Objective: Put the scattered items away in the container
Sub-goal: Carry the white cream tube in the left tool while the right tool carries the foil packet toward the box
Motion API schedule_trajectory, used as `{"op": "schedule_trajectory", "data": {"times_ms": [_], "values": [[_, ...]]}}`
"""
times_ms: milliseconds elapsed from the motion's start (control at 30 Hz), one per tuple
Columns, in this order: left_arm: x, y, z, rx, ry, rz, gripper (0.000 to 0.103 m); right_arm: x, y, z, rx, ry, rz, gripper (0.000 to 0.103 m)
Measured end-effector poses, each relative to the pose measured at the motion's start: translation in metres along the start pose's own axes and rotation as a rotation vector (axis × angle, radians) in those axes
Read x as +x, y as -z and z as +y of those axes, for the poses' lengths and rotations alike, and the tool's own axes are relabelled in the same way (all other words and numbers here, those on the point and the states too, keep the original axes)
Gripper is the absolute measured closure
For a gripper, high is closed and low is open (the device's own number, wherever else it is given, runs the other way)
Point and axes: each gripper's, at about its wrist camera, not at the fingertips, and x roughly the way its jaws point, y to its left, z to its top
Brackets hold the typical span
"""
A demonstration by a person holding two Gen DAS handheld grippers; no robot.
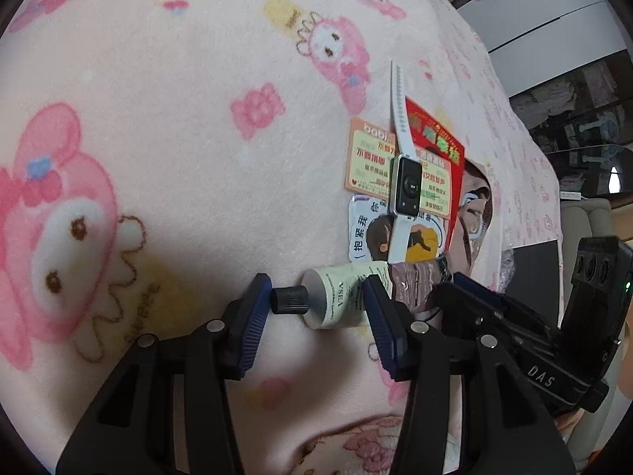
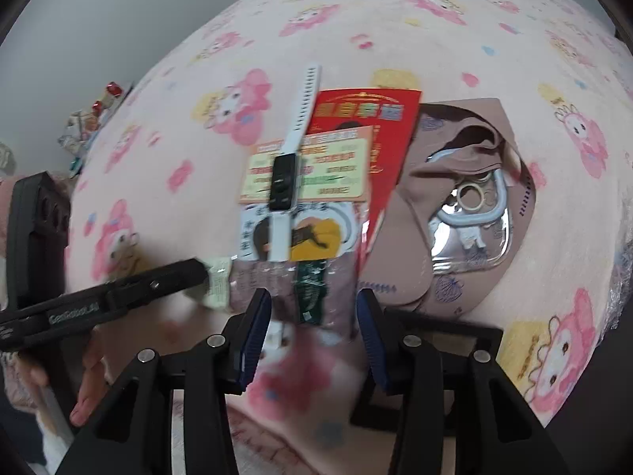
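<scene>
Left wrist view. Left gripper (image 1: 316, 316) spread wide, blue ribbed pads (image 1: 253, 316) either side of a small cream tube (image 1: 340, 297) marked VSEA; black cap (image 1: 289, 300) just beside the left pad, tube body against the right pad, no squeeze evident. Ahead of the fingertips, a pile of scattered items on a pink cartoon-print blanket (image 1: 158, 118): white sticker with a cartoon figure (image 1: 358, 229), orange-bordered card (image 1: 368, 158), white-strapped smartwatch (image 1: 407, 186) lying across both, red envelope (image 1: 439, 134) under the card's far edge. To the right of the tips, a brownish foil sachet (image 1: 415, 277), then the right gripper (image 1: 467, 289) reaching into the pile, fingertip gap hidden here.

Right wrist view, blurred near the bottom. At far left, the left gripper (image 2: 198, 273) with its tip at the pale tube (image 2: 217, 281). Right gripper (image 2: 314, 312) parted wide, pads (image 2: 257, 324) flanking a mauve foil sachet (image 2: 336, 293) and a dark green sachet (image 2: 310, 293), neither pinched. Straight ahead: sticker (image 2: 316, 237), card (image 2: 336, 170), smartwatch (image 2: 284, 186), red envelope (image 2: 368, 107). Ahead and to the right, a brown fabric pouch (image 2: 403, 237), mouth open, holding a clear phone case (image 2: 470, 233). Below the right finger, a black rectangular frame (image 2: 455, 332) on the blanket (image 2: 435, 39); identity unclear.
</scene>
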Motion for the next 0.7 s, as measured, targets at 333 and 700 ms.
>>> {"op": "schedule_trajectory", "data": {"times_ms": [333, 700], "values": [[-0.04, 0.019, -0.033, 0.064, 0.041, -0.024, 0.05, -0.034, 0.01, 0.006, 0.004, -0.013, -0.074, 0.064], [-0.062, 0.073, -0.207, 0.364, 0.22, -0.012, 0.05, -0.198, 0.085, -0.051, 0.14, 0.098, -0.358, 0.064]]}}
